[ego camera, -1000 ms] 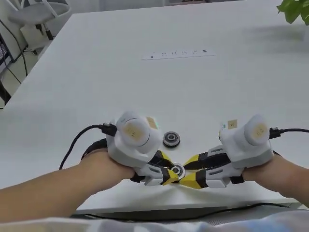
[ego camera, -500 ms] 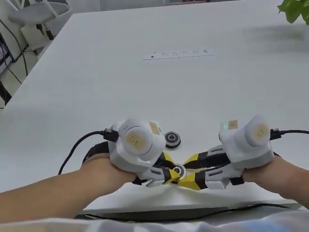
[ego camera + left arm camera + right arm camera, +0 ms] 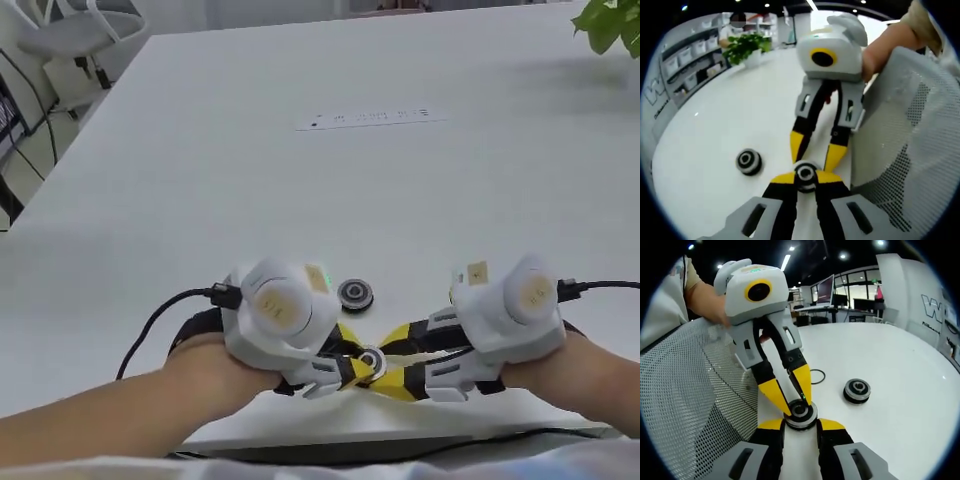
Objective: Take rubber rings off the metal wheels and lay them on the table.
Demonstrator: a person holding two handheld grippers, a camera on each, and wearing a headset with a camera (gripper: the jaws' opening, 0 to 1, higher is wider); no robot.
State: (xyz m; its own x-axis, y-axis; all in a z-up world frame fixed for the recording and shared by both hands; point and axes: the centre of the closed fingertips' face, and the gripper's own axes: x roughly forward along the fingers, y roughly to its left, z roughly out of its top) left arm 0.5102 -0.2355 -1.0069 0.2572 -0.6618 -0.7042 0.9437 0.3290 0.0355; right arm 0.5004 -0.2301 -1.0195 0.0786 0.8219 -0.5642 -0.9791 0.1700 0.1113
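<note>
Near table (image 3: 300,200) edge, left tongs (image 3: 805,179) and right tongs (image 3: 801,424) clamped on one wheel (image 3: 371,358)

Open office-lab space: big white table (image 3: 250,120), built-in socket strip (image 3: 370,117), mesh chair back (image 3: 690,390), shelves of bins (image 3: 690,65), desk monitors (image 3: 824,290), potted plant (image 3: 745,45), ceiling spotlights (image 3: 842,256).

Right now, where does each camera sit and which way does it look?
Head view: on the headset, looking down at the table, forearms, left tool and right tool.
Left gripper view: on the left tool, looking along its jaws toward the right tool.
Right gripper view: the reverse, facing the left tool.
All share the clamped wheel.
</note>
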